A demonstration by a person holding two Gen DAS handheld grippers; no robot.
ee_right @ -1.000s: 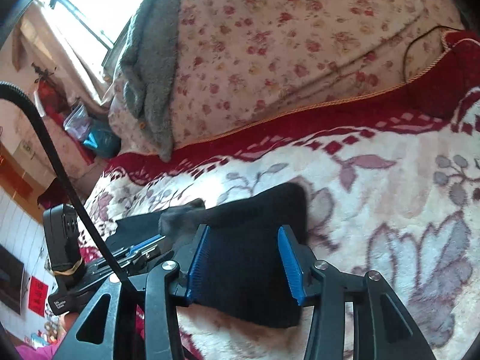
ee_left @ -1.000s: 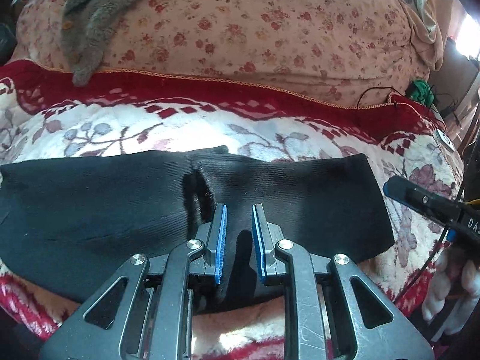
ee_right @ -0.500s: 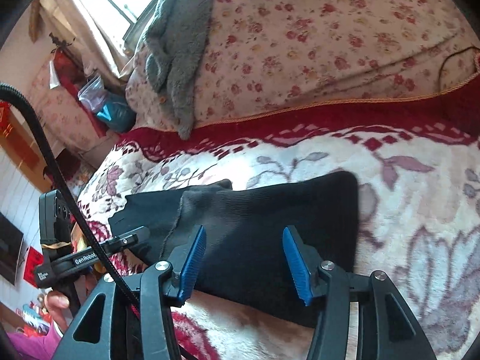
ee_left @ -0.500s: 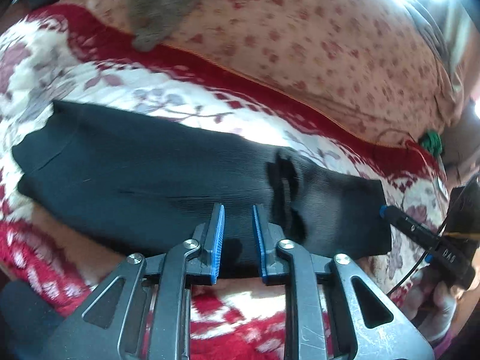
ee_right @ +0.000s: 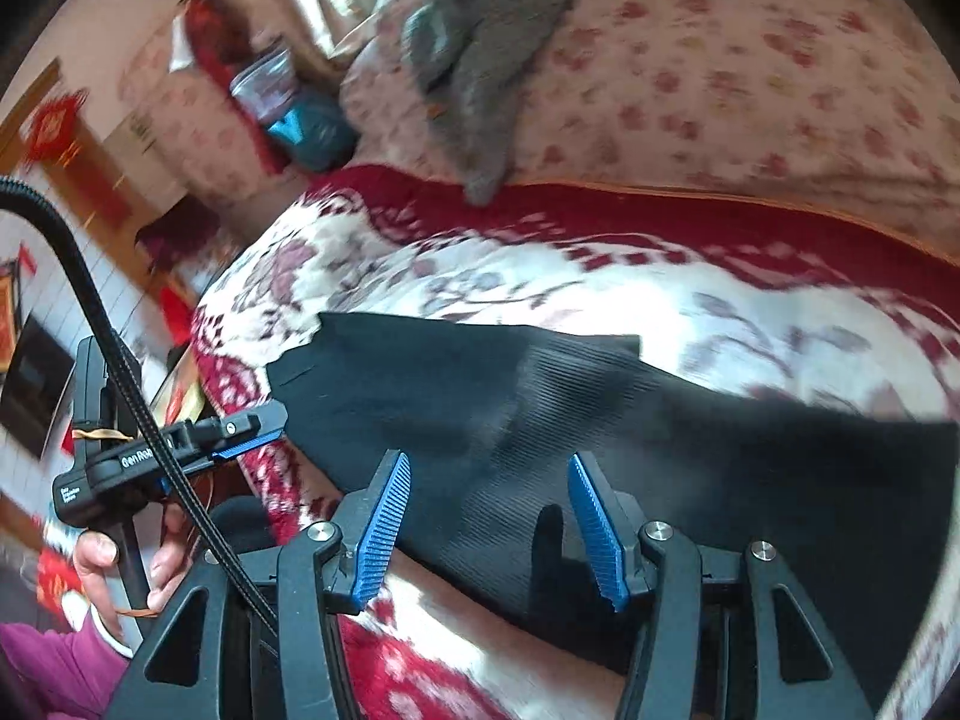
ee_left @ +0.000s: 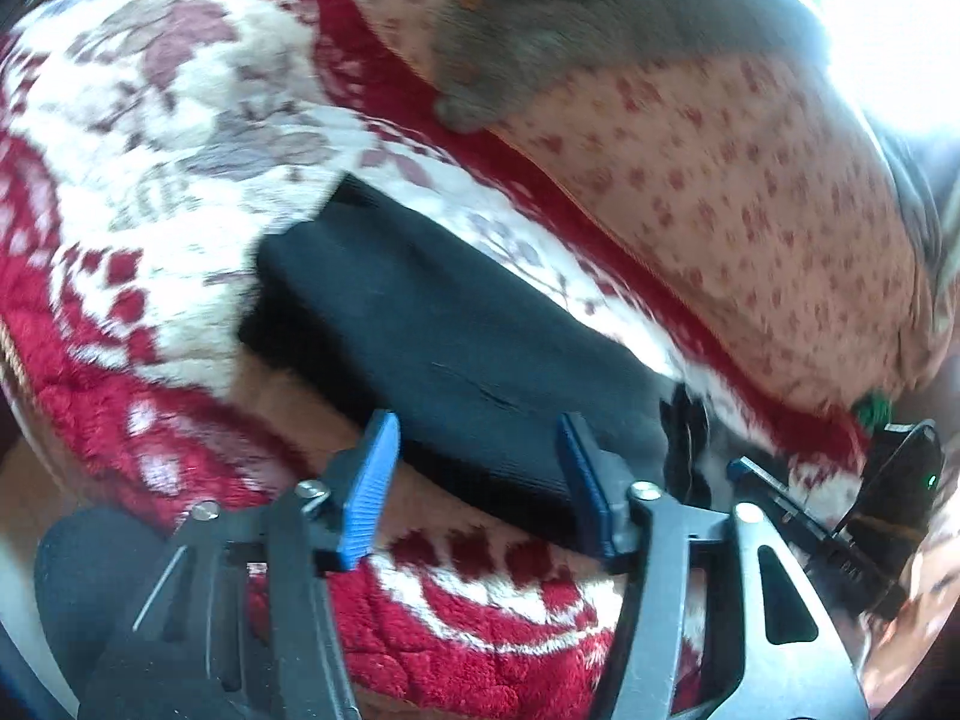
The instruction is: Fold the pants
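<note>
Both my grippers tilt steeply down toward the bed. My left gripper has its jaws well apart — they have just been opening — and the near edge of the pants lies beyond the blue pads, with nothing pinched. My right gripper also stands with jaws apart, having opened further a moment ago; the dark cloth lies under and past the pads, and I see no pad pressing on it. The pants lie flat on the red and white blanket as a long black band, its long axis running across the bed, roughly parallel to the floral quilt heaped behind it. In the right wrist view one end shows a cut corner at the left, while the other end runs out of frame at the right. A hand grips the left tool's handle at that view's lower left. Both views are smeared — I cannot make out any folds or seams.
</note>
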